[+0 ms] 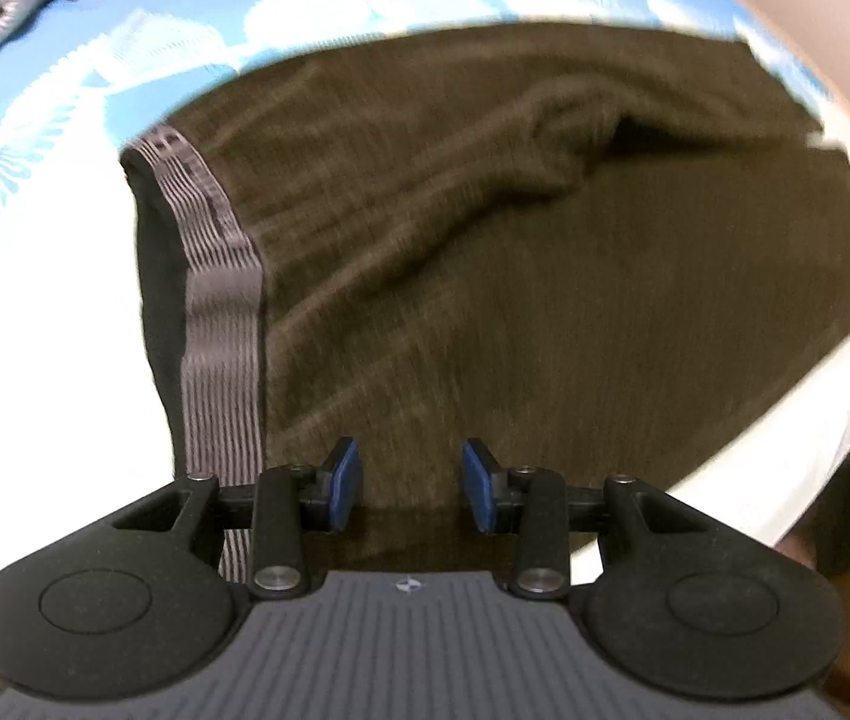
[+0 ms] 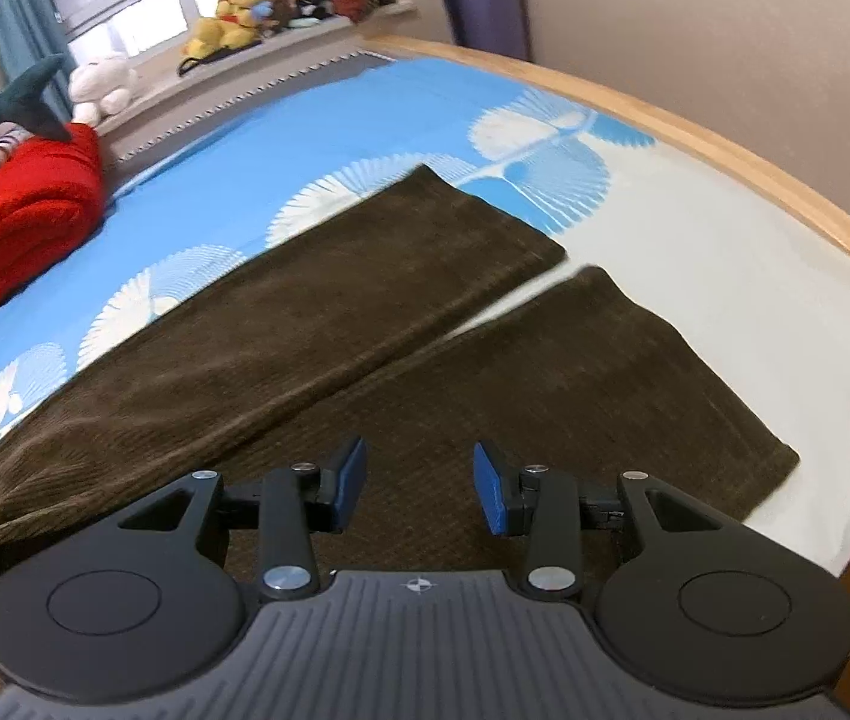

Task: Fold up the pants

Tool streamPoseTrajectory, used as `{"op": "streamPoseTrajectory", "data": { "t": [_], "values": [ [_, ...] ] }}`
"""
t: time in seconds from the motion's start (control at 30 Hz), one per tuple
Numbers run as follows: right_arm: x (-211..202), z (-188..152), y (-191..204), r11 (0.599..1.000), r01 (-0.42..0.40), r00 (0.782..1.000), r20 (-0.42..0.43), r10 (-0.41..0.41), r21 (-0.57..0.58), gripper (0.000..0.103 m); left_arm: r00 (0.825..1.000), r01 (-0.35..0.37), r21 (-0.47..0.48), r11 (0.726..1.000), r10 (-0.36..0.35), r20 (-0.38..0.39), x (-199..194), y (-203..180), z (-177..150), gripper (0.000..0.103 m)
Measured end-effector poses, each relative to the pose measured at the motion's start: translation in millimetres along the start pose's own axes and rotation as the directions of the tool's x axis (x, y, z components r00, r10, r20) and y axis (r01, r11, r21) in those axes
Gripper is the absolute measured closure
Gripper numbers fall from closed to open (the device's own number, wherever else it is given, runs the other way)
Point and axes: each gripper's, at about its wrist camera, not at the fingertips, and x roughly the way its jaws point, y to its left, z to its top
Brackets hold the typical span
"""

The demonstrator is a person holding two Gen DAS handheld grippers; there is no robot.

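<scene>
Pants (image 2: pixel 305 324): dark brown ribbed cloth spread flat on the bed, both legs running toward 1 o'clock in the right wrist view, a thin gap of sheet between them near the hems.
Waistband (image 1: pixel 218 276): grey striped elastic at 9 o'clock in the left wrist view; dark marks on it, too blurred to read.
Writing: none legible on the cloth; a small compass-like mark (image 2: pixel 419 585) sits on each gripper body.
Left gripper (image 1: pixel 411 483): blue pads apart, nothing between them, hanging over the seat of the pants.
Right gripper (image 2: pixel 419 487): blue pads apart, nothing clamped, over the nearer leg.
Sheet (image 2: pixel 281 138): bright blue with white fan-shaped prints, turning plain white toward 3 o'clock.
Bed frame (image 2: pixel 724 144): pale wood rim curving from 12 to 3 o'clock.
Red blanket (image 2: pixel 11 228): bunched at 9 o'clock, well apart from the pants.
Sill (image 2: pixel 281 42): at 11 o'clock, holding a yellow bear (image 2: pixel 239 9), a white plush (image 2: pixel 102 84) and other soft toys; a shark plush (image 2: pixel 11 105) lies by the blanket.
Curtain (image 2: pixel 11 18): teal, at 10 o'clock beside the window.
Wall (image 2: pixel 694 18): beige, with a purple chair back (image 2: pixel 484 12) at 12 o'clock.
</scene>
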Motion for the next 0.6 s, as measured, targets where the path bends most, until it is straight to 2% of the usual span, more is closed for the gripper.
{"op": "streamPoseTrajectory", "data": {
  "t": [0.2, 0.27, 0.4, 0.53, 0.6],
  "values": [
    [-9.1, 6.6, 19.8, 0.999, -0.044, 0.995, 0.095, 0.045, -0.007, 0.061, 0.991, -0.066, -0.078, 0.995, 0.075, 0.113, -18.3, 4.5, 17.0, 0.058],
    [-12.0, 9.7, 26.1, 0.999, -0.047, 0.990, 0.133, 0.046, -0.002, 0.061, 0.979, -0.092, -0.107, 0.990, 0.110, 0.170, -24.2, 6.2, 22.1, 0.057],
    [-15.3, 16.9, 41.8, 0.997, -0.076, 0.978, 0.197, 0.074, -0.002, 0.062, 0.945, -0.138, -0.199, 0.970, 0.190, 0.268, -36.5, 14.4, 30.7, 0.055],
    [-15.1, 22.1, 63.4, 0.994, -0.105, 0.971, 0.214, 0.107, -0.021, 0.062, 0.928, -0.126, -0.263, 0.957, 0.207, 0.311, -43.0, 16.9, 42.8, 0.055],
    [-13.7, 24.7, 73.1, 0.987, -0.158, 0.966, 0.205, 0.158, -0.015, 0.061, 0.925, -0.115, -0.269, 0.956, 0.202, 0.322, -43.7, 15.5, 48.3, 0.055]
  ]
}}
